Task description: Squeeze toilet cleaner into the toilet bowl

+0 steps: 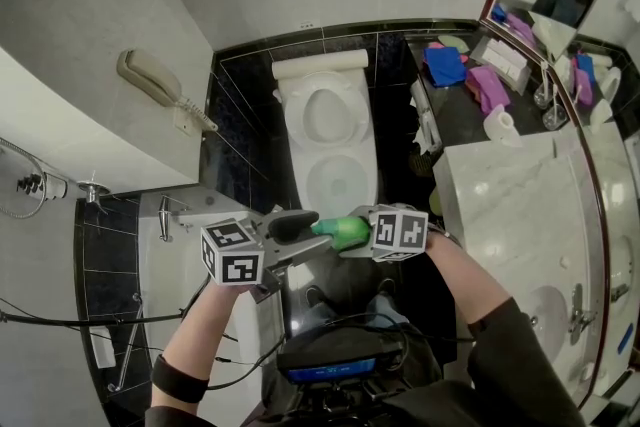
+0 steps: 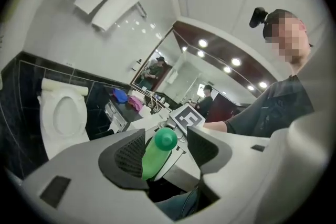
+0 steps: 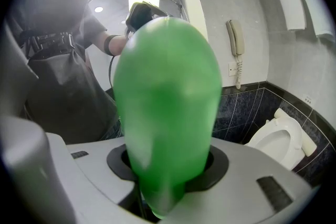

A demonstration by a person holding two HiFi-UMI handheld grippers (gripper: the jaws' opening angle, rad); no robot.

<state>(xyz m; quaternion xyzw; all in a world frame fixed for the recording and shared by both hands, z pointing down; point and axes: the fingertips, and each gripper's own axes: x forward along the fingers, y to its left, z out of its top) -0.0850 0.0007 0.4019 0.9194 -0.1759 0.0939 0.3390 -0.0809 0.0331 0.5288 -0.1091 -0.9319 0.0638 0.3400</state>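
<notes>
On the left: grey left gripper (image 1: 298, 229) released, pads either side of the round green cap (image 2: 166, 139) without pinching it. Likely the cap-loosening step, so best to close squarely on the cap first, then roll about the neck's own line to avoid slipping. Held roughly level in mid-air, near the body: slim green plastic bottle (image 1: 345, 233) of toilet cleaner, cap end leftward, body rightward. Far beyond it: white toilet (image 1: 340, 155), well apart, not yet under the nozzle. On the right: grey right gripper (image 1: 372, 237) clenched around the bottle's body; best kept firm and steady.
</notes>
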